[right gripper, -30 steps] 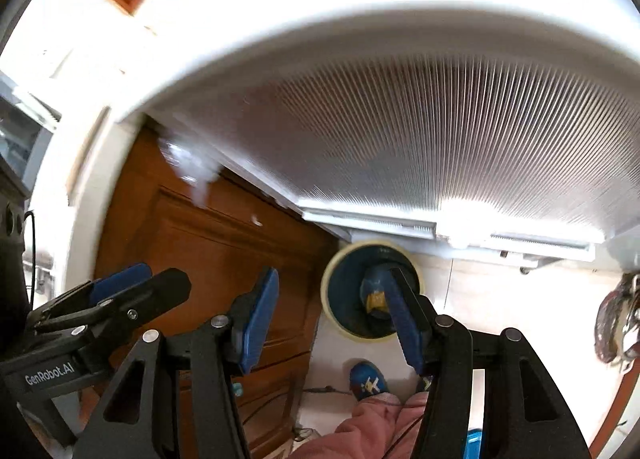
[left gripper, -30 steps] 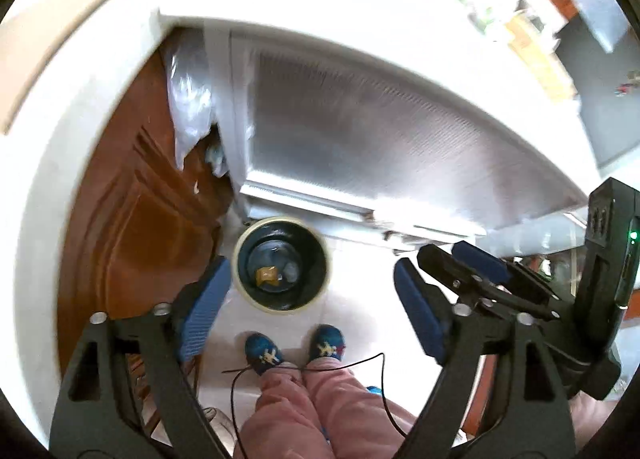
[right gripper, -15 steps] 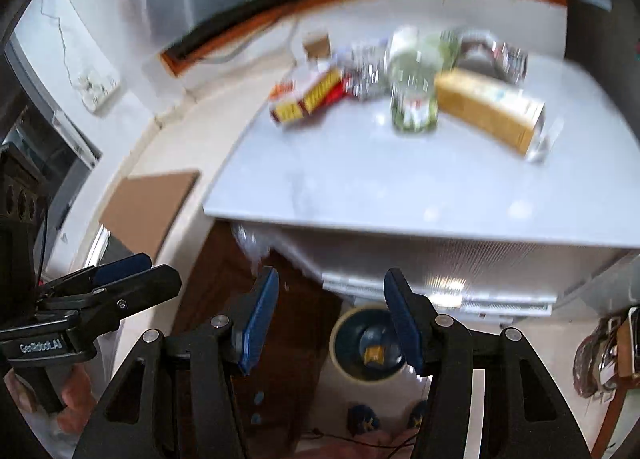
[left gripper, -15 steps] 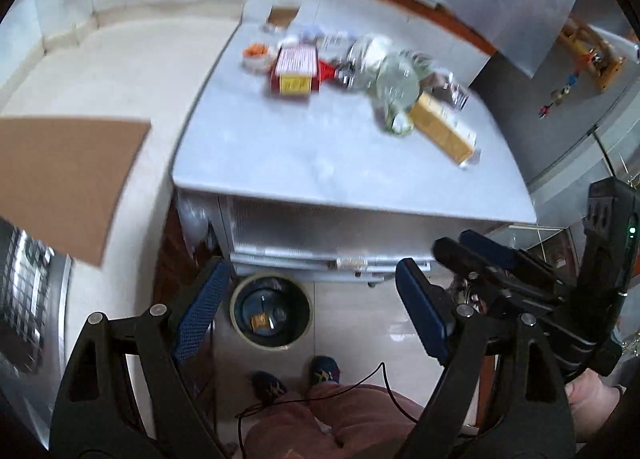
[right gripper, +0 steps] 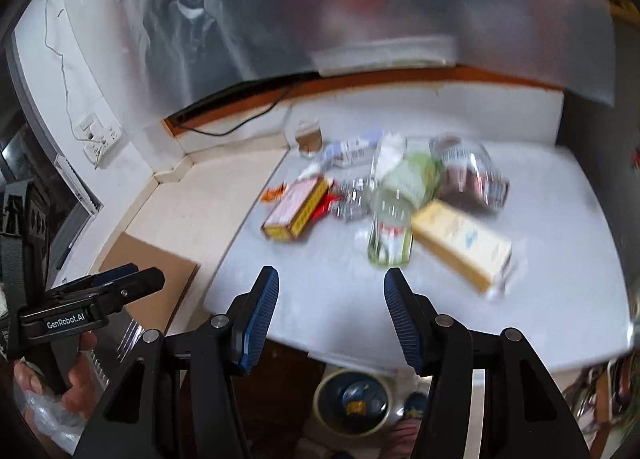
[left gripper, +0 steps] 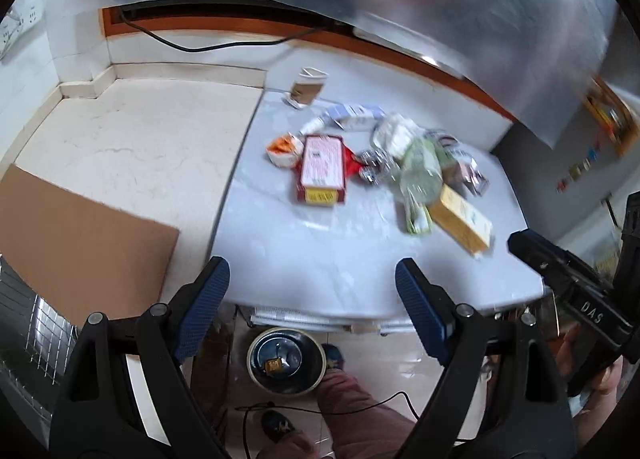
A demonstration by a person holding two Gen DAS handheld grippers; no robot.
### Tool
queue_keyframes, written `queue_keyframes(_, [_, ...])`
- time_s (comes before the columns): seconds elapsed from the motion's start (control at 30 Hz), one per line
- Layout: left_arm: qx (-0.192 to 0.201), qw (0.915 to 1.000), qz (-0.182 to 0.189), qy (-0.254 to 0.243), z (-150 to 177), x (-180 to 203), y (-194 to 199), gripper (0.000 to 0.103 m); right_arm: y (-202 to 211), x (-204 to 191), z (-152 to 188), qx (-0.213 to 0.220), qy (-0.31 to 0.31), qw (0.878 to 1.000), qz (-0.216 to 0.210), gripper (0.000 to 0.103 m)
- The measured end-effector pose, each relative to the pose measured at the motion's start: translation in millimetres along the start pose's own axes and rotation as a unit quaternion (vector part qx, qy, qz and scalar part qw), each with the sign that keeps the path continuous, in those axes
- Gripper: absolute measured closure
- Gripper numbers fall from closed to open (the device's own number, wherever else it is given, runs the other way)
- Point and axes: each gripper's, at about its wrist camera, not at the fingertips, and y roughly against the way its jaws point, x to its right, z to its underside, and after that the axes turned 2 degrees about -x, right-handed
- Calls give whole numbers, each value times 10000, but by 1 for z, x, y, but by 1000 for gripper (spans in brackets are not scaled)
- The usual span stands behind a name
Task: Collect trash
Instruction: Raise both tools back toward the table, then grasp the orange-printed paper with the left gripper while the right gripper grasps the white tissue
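Left hand-held gripper jaws apart, nothing between. Right hand-held gripper likewise apart, empty. Below both, on floor under desk edge: round bin with yellow scrap inside. Ahead of both, on white desk: trash cluster – red-and-yellow box, clear bottle, yellow carton, crumpled wrappers. Paper cup farther back, near wall. Cardboard sheet left of left hand-held gripper.

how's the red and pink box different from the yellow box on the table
The red and pink box has a pale pink top with red sides; the yellow box is plain yellow with a small blue mark. The red and pink box lies toward the left of the pile, the yellow box at its right, angled the other way. Both lie flat on the white table.
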Motion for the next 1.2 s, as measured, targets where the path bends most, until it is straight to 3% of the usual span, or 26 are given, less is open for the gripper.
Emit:
queue_keyframes(0.33, [-163,9973,-450,549,-90,-15,-67,21,-88,47,-144,-320,445,9985,2,47])
queue_keyframes(0.53, [-420,9930,-669,881,-129,-22,-120,23,-163,79,-200,-795,476,9957,-69,47])
queue_keyframes(0.7, [-642,9883,-932,1023,-147,-30,-160,24,-234,99,-219,-1359,550,9892,-71,47])
queue_keyframes(0.83, [-780,9868,-881,1113,-151,-28,-179,28,-277,109,-221,-1685,618,9838,-30,47])
queue_keyframes(1.0, [-847,9907,-864,623,-156,2,-197,28,-304,113,-216,-1984,742,9773,-110,48])
queue_keyframes(1.2, [-999,9893,-938,493,-158,9,-216,28,-309,107,-207,-1993,946,9749,-298,65])
